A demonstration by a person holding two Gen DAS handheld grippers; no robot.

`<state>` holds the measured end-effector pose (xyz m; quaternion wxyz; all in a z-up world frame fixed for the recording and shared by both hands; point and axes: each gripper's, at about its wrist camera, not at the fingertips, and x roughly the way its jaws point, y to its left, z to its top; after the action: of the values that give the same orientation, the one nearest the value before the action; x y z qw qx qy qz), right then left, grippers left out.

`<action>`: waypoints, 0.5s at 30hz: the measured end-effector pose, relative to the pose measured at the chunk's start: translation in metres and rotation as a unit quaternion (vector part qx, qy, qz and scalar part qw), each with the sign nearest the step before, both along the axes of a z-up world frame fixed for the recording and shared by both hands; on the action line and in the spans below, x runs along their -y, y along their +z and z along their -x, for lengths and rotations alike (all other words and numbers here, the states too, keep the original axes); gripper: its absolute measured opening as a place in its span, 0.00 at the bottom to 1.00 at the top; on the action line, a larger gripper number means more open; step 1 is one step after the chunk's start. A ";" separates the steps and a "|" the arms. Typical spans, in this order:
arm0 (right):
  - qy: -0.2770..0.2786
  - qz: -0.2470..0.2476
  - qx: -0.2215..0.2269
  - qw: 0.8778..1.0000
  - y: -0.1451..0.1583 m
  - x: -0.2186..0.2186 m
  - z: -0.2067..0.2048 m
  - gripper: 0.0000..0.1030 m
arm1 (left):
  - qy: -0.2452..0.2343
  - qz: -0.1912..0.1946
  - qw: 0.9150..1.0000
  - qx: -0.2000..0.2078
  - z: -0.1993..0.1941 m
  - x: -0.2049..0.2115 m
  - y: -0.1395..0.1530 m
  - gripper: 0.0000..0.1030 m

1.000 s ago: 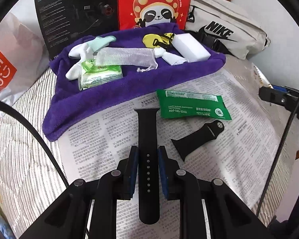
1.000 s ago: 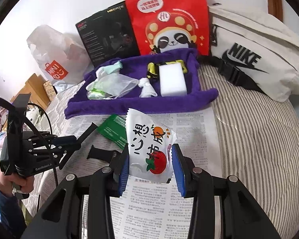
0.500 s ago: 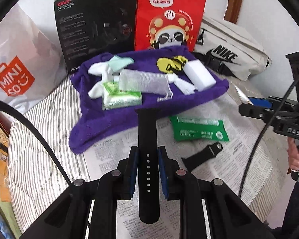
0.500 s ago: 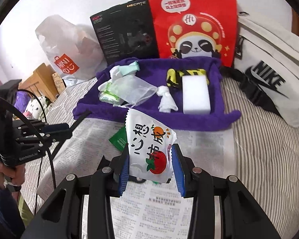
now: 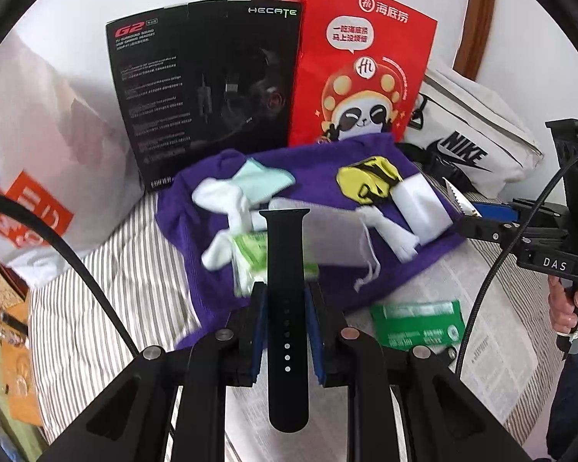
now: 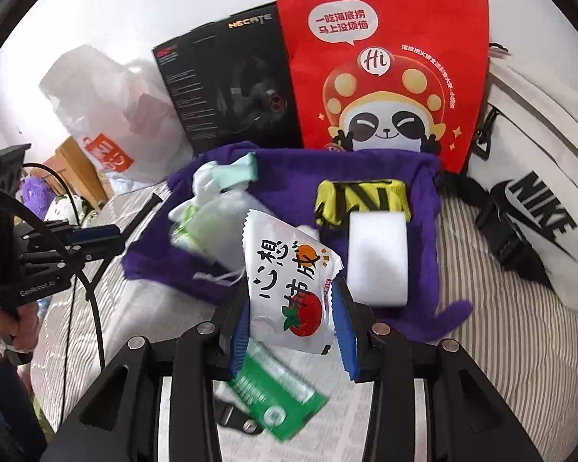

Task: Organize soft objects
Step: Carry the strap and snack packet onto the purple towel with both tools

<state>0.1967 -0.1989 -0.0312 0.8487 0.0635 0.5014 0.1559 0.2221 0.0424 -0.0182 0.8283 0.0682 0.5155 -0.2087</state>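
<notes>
Left gripper [image 5: 287, 323] clamped narrow on black watch strap [image 5: 287, 269], held lengthwise so free end points far toward purple towel [image 5: 181, 227]; right gripper [image 6: 293, 319] closed on white snack packet [image 6: 289, 281], pinched at its two sides so print stays upright; both carried above near edge of towel, probably for dropping among soft things gathered there: white sponge block [image 6: 377, 258], yellow pouch [image 6: 362, 196], mesh bag [image 5: 335, 242], white socks [image 5: 227, 208]; left behind on newspaper [image 5: 493, 346], near side: green wipes pack [image 5: 418, 325]; beyond, red paper bag [image 6: 381, 65] against wall.
</notes>
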 end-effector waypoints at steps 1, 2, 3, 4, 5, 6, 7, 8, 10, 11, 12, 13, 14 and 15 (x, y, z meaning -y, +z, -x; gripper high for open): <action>0.001 0.001 -0.001 1.000 -0.001 0.000 -0.006 0.38 | -0.002 0.000 1.000 0.000 -0.006 0.001 -0.002 0.19; 0.004 0.001 -0.002 1.000 -0.002 -0.001 -0.013 0.38 | -0.002 0.000 1.000 0.000 -0.010 0.001 -0.003 0.19; 0.006 0.001 -0.003 1.000 -0.003 -0.001 -0.018 0.38 | -0.003 0.002 1.000 0.000 -0.016 0.002 -0.004 0.19; 0.009 0.002 -0.004 1.000 -0.003 -0.003 -0.023 0.38 | -0.002 0.006 1.000 -0.001 -0.022 0.002 -0.005 0.19; 0.012 0.005 -0.004 1.000 -0.004 -0.005 -0.029 0.38 | -0.002 0.007 1.000 -0.002 -0.028 0.002 -0.007 0.19; 0.016 0.011 -0.004 1.000 -0.004 -0.007 -0.035 0.38 | -0.002 0.007 1.000 -0.002 -0.031 0.003 -0.009 0.19; 0.019 0.016 -0.003 1.000 -0.005 -0.009 -0.041 0.38 | -0.003 0.010 1.000 -0.002 -0.037 0.004 -0.010 0.19; 0.024 0.021 -0.003 0.999 -0.006 -0.012 -0.046 0.38 | -0.005 0.011 1.000 -0.001 -0.042 0.005 -0.012 0.19; 0.033 0.028 -0.006 0.999 -0.010 -0.017 -0.055 0.38 | -0.006 0.010 1.000 -0.001 -0.049 0.007 -0.016 0.19; 0.040 0.031 -0.009 0.999 -0.014 -0.020 -0.059 0.38 | -0.005 0.011 1.000 -0.002 -0.052 0.008 -0.018 0.19; 0.045 0.034 -0.013 0.998 -0.018 -0.023 -0.062 0.38 | -0.005 0.012 1.000 -0.003 -0.055 0.009 -0.020 0.19; 0.050 0.035 -0.017 0.998 -0.022 -0.026 -0.065 0.38 | -0.005 0.012 1.000 -0.004 -0.059 0.009 -0.024 0.19; 0.056 0.034 -0.022 0.998 -0.026 -0.028 -0.067 0.38 | -0.004 0.012 1.000 -0.004 -0.062 0.010 -0.025 0.19; 0.062 0.032 -0.028 0.997 -0.031 -0.030 -0.069 0.38 | -0.003 0.013 1.000 -0.004 -0.065 0.010 -0.028 0.19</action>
<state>0.2654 -0.1686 -0.0625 0.8246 0.0101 0.5327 0.1902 0.2873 0.0323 -0.0457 0.8263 0.0580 0.5159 -0.2185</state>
